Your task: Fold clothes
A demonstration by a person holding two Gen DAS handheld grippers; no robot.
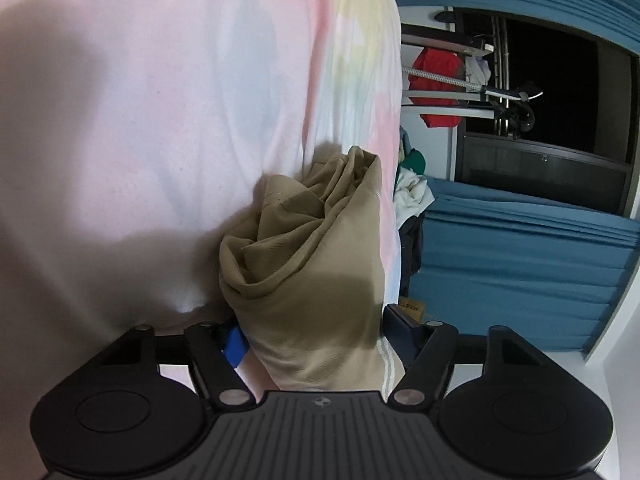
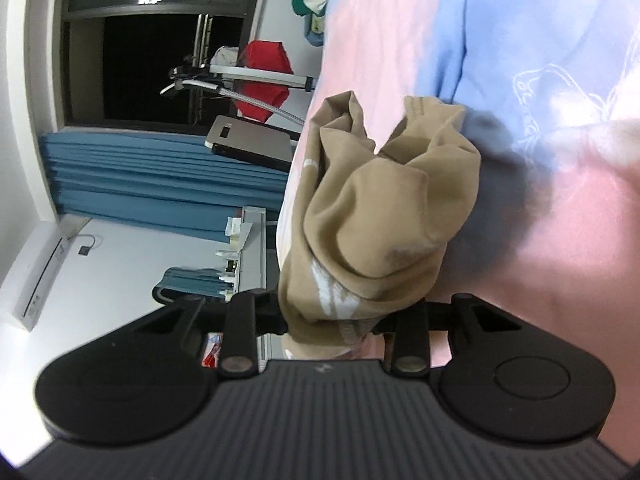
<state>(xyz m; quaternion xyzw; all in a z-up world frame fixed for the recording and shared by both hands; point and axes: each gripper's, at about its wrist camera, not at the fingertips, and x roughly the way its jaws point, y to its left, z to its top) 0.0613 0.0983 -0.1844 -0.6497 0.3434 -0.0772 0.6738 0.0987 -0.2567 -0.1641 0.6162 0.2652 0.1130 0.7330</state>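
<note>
Tan garment (image 1: 308,264): a bunched khaki cloth with white stripes near its lower hem, held up in the air between both tongs, pressed close against the pastel cloth behind it.
Left gripper (image 1: 312,332): closed on the tan garment; the fabric fills the gap between the jaws and spills forward over them, hiding the fingertips. A blue pad shows at the left jaw's inner side.
Right gripper (image 2: 332,316): likewise clamped on the tan garment (image 2: 380,216), which bulges out in two rounded folds above the jaws; white stripe markings sit just at the pinch.
Pastel cloth (image 1: 160,128): a large pink, pale blue and yellow tie-dye surface directly behind the bundle, filling most of the left wrist view; in the right wrist view it (image 2: 520,120) carries a faint white line drawing. The garment touches or nearly touches it.
Containers: none can be made out; a loose heap of mixed clothes (image 1: 412,188), white and green among them, lies beyond the pastel cloth's edge.
Background: blue curtains (image 1: 520,264), a dark window (image 1: 560,92), a red item (image 1: 438,80) hanging on a metal rack, a phone on a flexible arm (image 2: 252,140), a wall air conditioner (image 2: 36,280).
Edges and room: the pastel cloth crowds one side of each gripper; open space lies toward the curtain and window side.
</note>
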